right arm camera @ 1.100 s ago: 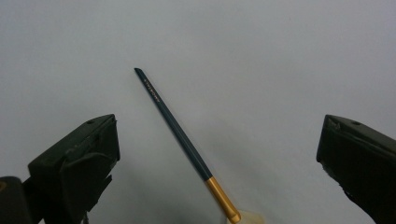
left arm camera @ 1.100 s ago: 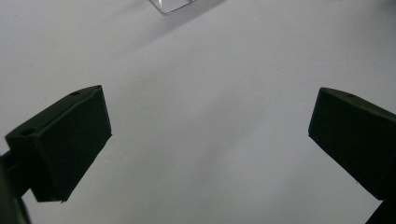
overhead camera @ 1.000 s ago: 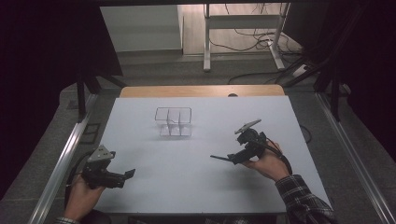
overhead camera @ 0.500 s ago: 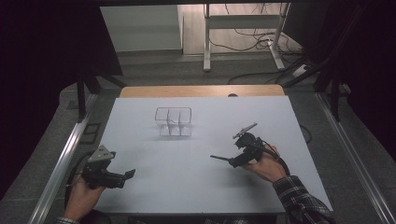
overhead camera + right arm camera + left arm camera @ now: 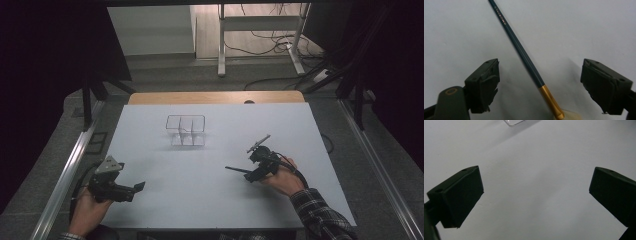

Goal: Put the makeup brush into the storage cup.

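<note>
Lying flat on the white desk, a paintbrush with a dark teal handle and gold ferrule sits between the jaws of my right gripper. Those jaws stand apart on either side of it, not touching it, and have just been closing. My left gripper rests at the desk's near left edge, spread wide with nothing between. A clear divided tray stands farther back, well apart from both.
</note>
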